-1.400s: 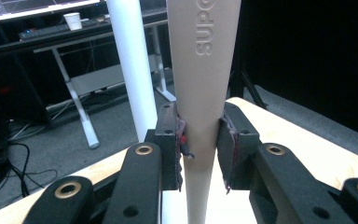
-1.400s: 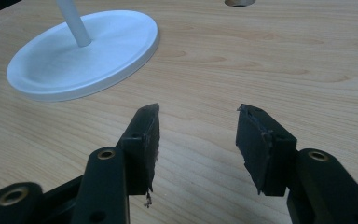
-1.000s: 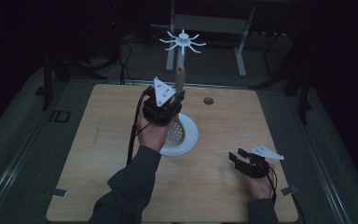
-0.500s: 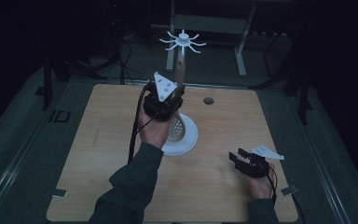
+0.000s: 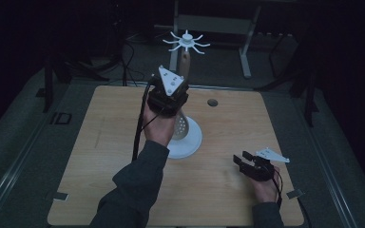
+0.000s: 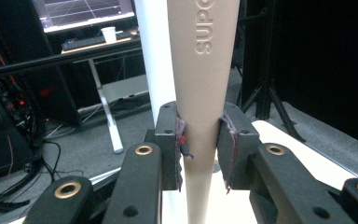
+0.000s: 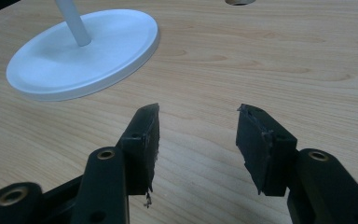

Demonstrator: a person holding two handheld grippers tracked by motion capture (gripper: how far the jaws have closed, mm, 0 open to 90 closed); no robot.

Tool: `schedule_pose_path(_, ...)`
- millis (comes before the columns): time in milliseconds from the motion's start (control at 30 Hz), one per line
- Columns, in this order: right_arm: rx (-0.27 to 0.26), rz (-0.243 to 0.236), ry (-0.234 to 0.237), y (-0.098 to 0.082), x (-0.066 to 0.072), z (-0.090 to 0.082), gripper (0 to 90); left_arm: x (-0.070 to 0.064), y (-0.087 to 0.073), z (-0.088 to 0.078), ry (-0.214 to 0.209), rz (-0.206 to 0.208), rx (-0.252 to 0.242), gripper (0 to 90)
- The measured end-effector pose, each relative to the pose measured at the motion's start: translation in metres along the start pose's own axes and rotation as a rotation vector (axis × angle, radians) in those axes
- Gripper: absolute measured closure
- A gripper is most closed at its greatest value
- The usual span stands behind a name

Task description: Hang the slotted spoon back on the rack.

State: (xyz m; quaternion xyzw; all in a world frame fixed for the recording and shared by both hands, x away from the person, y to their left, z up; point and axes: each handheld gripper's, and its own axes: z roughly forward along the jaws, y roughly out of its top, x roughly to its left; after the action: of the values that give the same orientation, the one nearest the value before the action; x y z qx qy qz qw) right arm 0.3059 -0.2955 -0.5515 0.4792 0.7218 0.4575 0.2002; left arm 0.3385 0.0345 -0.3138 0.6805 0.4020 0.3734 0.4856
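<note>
High view: left tool (image 5: 178,85) raised above counter (image 5: 100,156), clamped on beige slotted spoon handle (image 6: 204,93), spoon's perforated bowl (image 5: 181,126) hanging over white stand base (image 5: 192,142). Right tool (image 7: 196,135) low near counter's right front, jaws apart, empty.

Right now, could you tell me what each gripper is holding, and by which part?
The left gripper clamps a beige slotted spoon by its handle, beside the stand's pole. The right gripper holds nothing; its jaws stand open.
</note>
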Motion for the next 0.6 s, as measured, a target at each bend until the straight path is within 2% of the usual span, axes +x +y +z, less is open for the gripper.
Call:
schedule_pose_path(433, 0.000, 0.000, 0.001, 0.0000, 0.0002, 0.0001, 48.7, -0.0033, 0.0024, 0.0080, 0.046, 0.017, 0.020, 71.6)
schedule_pose_path(600, 0.000, -0.002, 0.000, 0.0001, 0.0001, -0.0001, 48.6, -0.0038, 0.0025, 0.0100, 0.049, 0.014, 0.015, 71.4)
